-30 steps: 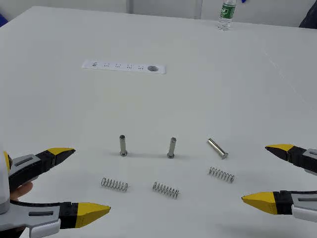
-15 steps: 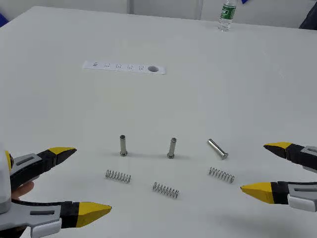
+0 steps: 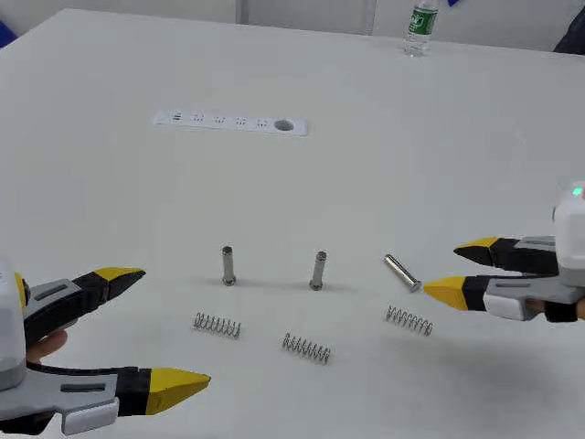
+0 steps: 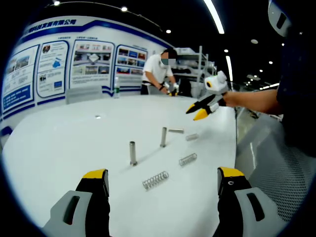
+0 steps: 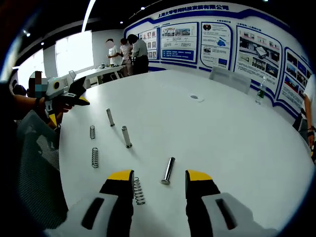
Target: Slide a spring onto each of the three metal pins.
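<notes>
Head view puts the middle pin (image 3: 317, 272) upright on the white table (image 3: 110, 183), so I place everything off it. To its left stands the left pin (image 3: 228, 266), also upright. To its right the third pin (image 3: 401, 273) lies on its side.

Three springs lie flat in a row on my side of the pins, all clear of them. The middle spring (image 3: 305, 348) is just in front of the middle pin, and the left spring (image 3: 217, 326) is off to the left of that. The right spring (image 3: 408, 321) is to the right, near the lying pin but apart from it.

My left gripper (image 3: 163, 326) sits well left of the middle pin and nearer me, jaws spread wide around nothing. My right gripper (image 3: 446, 268) is held to the right of the middle pin, just beside the lying pin, its yellow tips parted and empty. In the right gripper view that pin shows ahead between the two jaws, with the right spring by the left-hand jaw.

Far beyond the middle pin lies a white power strip (image 3: 228, 122), and farther off stands a bottle (image 3: 420, 27).
</notes>
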`<state>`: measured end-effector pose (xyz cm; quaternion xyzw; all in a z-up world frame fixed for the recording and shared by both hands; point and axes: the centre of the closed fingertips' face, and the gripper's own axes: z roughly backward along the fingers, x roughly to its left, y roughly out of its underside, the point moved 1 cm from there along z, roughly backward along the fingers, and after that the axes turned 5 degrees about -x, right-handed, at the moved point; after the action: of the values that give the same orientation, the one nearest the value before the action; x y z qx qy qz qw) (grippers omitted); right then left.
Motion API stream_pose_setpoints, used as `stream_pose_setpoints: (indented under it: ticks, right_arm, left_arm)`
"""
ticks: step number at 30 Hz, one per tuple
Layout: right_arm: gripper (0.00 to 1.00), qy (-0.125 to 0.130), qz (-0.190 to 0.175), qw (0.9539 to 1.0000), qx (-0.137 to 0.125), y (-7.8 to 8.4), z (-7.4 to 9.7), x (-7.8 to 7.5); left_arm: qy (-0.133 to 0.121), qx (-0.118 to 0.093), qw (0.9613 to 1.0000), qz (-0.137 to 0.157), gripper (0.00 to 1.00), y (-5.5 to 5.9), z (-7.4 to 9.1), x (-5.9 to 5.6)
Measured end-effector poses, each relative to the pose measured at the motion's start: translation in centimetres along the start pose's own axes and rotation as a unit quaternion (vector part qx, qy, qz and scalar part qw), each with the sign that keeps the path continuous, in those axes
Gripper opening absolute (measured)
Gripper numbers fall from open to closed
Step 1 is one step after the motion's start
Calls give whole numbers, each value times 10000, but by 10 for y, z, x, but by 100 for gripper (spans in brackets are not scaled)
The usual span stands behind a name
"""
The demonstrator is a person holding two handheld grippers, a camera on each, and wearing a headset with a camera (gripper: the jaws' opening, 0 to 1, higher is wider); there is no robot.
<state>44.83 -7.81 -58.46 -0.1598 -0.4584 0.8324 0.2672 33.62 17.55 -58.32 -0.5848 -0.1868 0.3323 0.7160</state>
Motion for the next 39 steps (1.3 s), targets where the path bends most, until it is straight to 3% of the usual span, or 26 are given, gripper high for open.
stream_pose_setpoints:
  ticks: [6,18,29,39]
  right_arm:
    - [32,184,-56,9994,272,-6,-23,-10]
    - [23,331,-103,9943,1009,7,-60,-19]
    - [16,292,-138,9887,1465,22,-76,-21]
    - [16,290,-232,9858,1638,25,-83,-24]
  left_arm:
    - [6,-10,10000,11,92,0,-1,-1]
    - [73,32,10000,-7,92,0,-4,-3]
    - [98,80,9999,4,91,3,-4,-4]
    - [103,95,9999,-1,91,2,-4,-3]
